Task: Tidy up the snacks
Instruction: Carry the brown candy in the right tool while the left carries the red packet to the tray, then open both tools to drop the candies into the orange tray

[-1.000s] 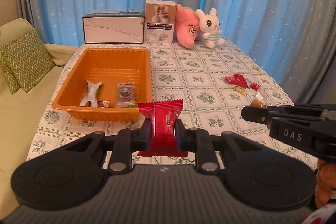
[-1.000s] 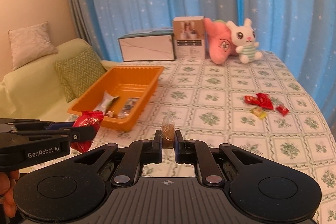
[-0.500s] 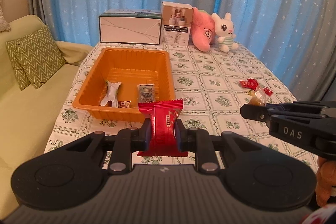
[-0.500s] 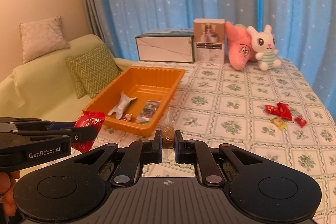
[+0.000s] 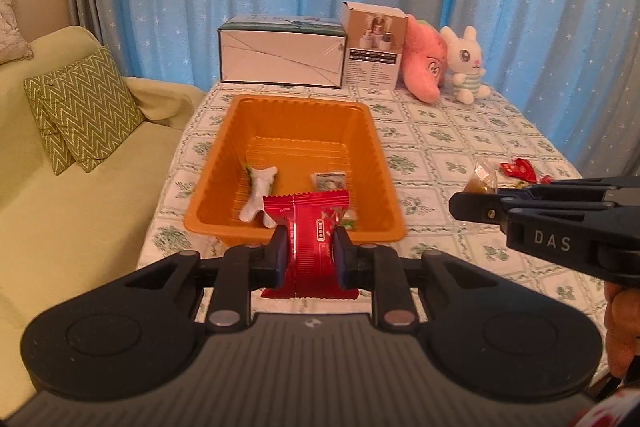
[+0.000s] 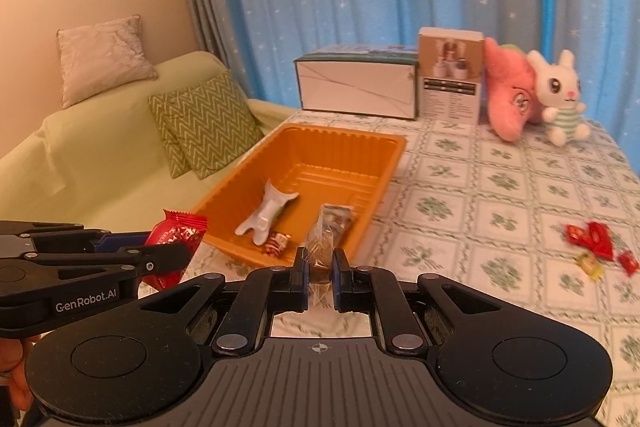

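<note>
My left gripper (image 5: 310, 257) is shut on a red snack packet (image 5: 308, 227), held in front of the near rim of the orange tray (image 5: 296, 107). My right gripper (image 6: 320, 273) is shut on a small clear-wrapped brown candy (image 6: 320, 247), just before the tray's near right corner (image 6: 360, 235). The tray holds a white packet (image 6: 268, 215), a small red-and-white candy (image 6: 276, 241) and a flat green-printed packet (image 5: 330, 181). A few red and yellow candies (image 6: 592, 243) lie on the tablecloth at the right. Each gripper shows in the other's view, the left (image 6: 168, 251) and the right (image 5: 476, 205).
At the table's far edge stand a long white box (image 5: 282, 57), a small upright box (image 5: 374, 47), a pink plush (image 5: 424, 61) and a white bunny plush (image 5: 464, 65). A green sofa with zigzag cushions (image 5: 80, 107) is on the left. Blue curtains hang behind.
Both grippers have moved left towards the tray with their snacks still held. The tray now sits more centred and closer in both views.
</note>
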{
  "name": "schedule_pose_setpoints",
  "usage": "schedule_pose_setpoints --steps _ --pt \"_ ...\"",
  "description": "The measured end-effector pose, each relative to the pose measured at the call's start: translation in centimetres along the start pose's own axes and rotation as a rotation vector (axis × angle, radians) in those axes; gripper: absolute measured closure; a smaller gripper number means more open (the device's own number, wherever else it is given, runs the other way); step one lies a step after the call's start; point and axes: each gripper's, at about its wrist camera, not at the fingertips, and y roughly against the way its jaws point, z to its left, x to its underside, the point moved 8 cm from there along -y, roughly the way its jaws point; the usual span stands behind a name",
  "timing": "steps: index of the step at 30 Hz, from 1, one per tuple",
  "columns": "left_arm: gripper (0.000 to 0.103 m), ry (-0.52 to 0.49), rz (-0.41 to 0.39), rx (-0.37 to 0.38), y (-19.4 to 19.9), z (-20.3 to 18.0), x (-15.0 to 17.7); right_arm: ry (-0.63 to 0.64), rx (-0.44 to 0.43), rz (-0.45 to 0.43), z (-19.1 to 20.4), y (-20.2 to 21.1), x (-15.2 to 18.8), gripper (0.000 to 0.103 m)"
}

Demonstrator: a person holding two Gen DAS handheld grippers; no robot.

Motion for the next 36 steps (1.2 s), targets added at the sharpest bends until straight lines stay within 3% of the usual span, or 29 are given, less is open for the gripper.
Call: schedule_pose_setpoints --steps 11,20,24,31,36 --pt "0.082 -0.032 0.029 -0.010 -5.9 3.8 -3.1 0.016 -0.031 0.054 0.0 -7.1 -2.9 0.092" --pt "0.081 -0.056 0.051 -0.002 -10.5 4.6 -3.2 -0.024 -0.052 0.092 -0.4 -10.8 -2.8 0.092" --pt "0.074 -0.043 0.040 -0.012 -10.4 5.2 -2.8 -0.038 -0.052 0.103 -0.9 -11.5 -2.4 0.092" --pt "0.074 0.001 0.016 -0.018 -8.9 6.2 -2.3 -0.070 -0.055 0.108 -1.5 -11.9 -2.4 0.092" --pt "0.074 0.005 0.010 -0.023 -8.0 6.4 -2.1 -0.080 -0.108 0.098 -0.4 -12.4 -3.1 0.091"
